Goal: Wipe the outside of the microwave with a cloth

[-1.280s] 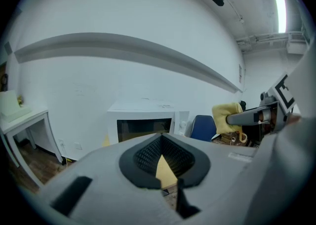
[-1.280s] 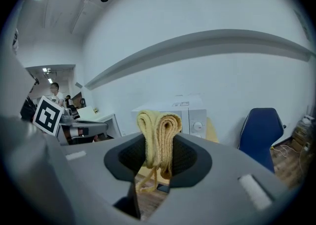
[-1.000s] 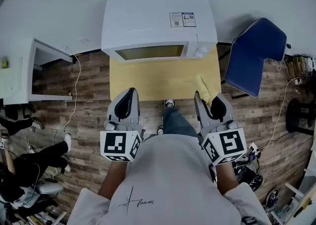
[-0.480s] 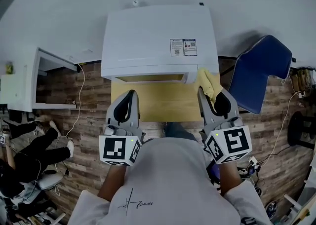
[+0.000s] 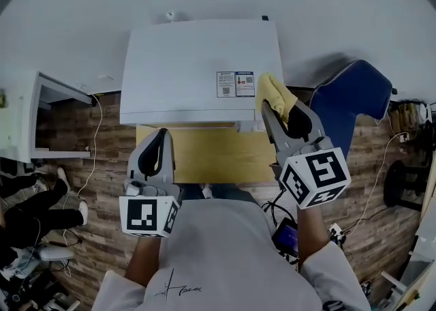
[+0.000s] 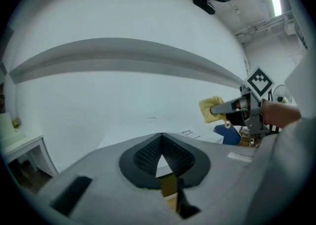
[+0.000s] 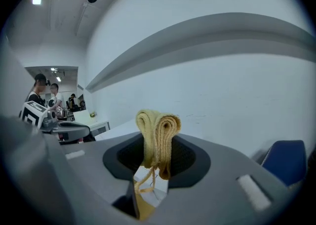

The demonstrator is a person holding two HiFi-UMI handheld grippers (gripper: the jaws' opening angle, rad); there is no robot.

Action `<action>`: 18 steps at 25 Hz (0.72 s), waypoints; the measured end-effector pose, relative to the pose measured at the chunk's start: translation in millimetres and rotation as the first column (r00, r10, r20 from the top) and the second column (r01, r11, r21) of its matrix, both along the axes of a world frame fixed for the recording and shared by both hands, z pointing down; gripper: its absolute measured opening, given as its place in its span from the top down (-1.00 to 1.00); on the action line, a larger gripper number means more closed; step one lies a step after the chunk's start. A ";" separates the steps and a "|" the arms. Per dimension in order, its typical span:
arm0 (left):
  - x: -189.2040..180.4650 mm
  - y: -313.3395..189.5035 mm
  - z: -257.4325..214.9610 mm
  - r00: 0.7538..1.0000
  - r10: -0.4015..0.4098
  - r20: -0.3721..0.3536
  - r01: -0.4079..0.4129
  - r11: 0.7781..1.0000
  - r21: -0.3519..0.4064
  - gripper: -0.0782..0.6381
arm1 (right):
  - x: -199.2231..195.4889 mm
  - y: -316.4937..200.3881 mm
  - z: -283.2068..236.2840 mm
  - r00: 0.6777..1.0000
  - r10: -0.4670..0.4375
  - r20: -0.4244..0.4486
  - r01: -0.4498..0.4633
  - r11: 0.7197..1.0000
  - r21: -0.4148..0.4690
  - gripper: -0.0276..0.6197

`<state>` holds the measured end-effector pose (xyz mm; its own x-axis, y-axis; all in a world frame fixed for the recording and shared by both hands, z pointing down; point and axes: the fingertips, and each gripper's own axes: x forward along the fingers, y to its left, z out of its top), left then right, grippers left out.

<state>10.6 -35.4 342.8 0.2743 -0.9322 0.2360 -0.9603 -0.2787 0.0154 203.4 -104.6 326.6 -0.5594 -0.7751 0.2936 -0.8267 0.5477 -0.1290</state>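
Observation:
A white microwave (image 5: 197, 67) stands on a small yellow table (image 5: 218, 153) against the white wall, its top facing me. My right gripper (image 5: 278, 101) is shut on a folded yellow cloth (image 5: 274, 93), held up at the microwave's right top edge near the label sticker (image 5: 236, 84). In the right gripper view the cloth (image 7: 157, 137) stands bunched between the jaws. My left gripper (image 5: 157, 147) hangs over the table's front left, below the microwave's front edge, jaws together with nothing between them. The left gripper view shows the cloth (image 6: 211, 108) off to the right.
A blue chair (image 5: 354, 101) stands right of the table. A white cabinet (image 5: 34, 115) sits at the left, with a cable (image 5: 92, 146) trailing over the wood floor. A seated person's legs (image 5: 34, 214) are at the lower left. Cables and gear crowd the right edge.
The right gripper has lifted the cloth from the table's right side up to the microwave's right top edge. The left gripper drifted slightly left. My view shifted so more of the microwave's top shows.

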 end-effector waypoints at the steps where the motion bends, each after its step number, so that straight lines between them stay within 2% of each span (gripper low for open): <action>1: -1.1 -0.7 -2.2 1.000 -0.001 -0.024 0.002 1.000 0.005 0.80 | 0.0 -5.7 -1.0 1.000 -0.005 -0.011 0.005 1.000 0.004 0.52; 3: -2.9 -0.1 -7.7 0.998 0.005 -0.065 -0.004 1.000 0.013 0.80 | -1.1 -18.3 -2.2 0.999 -0.009 -0.044 0.009 1.000 0.008 0.52; 5: -4.1 -0.7 -13.9 0.997 0.021 -0.076 -0.019 1.000 0.020 0.80 | -1.4 -35.9 -4.6 0.996 0.008 -0.087 -0.007 1.000 0.014 0.53; 8: -6.8 -4.7 -19.6 0.997 0.044 -0.067 -0.042 0.999 0.027 0.80 | 0.7 -69.1 -6.3 0.986 0.055 -0.155 -0.054 0.998 0.010 0.53; 12: -7.8 -15.1 -23.1 0.995 0.088 -0.041 -0.087 0.996 0.027 0.79 | 11.1 -115.9 3.8 0.965 0.124 -0.230 -0.144 0.987 -0.071 0.53; 18: -21.2 -29.1 -25.6 0.991 0.133 0.002 -0.133 0.991 0.027 0.79 | 24.4 -160.3 17.2 0.938 0.189 -0.290 -0.237 0.961 -0.139 0.53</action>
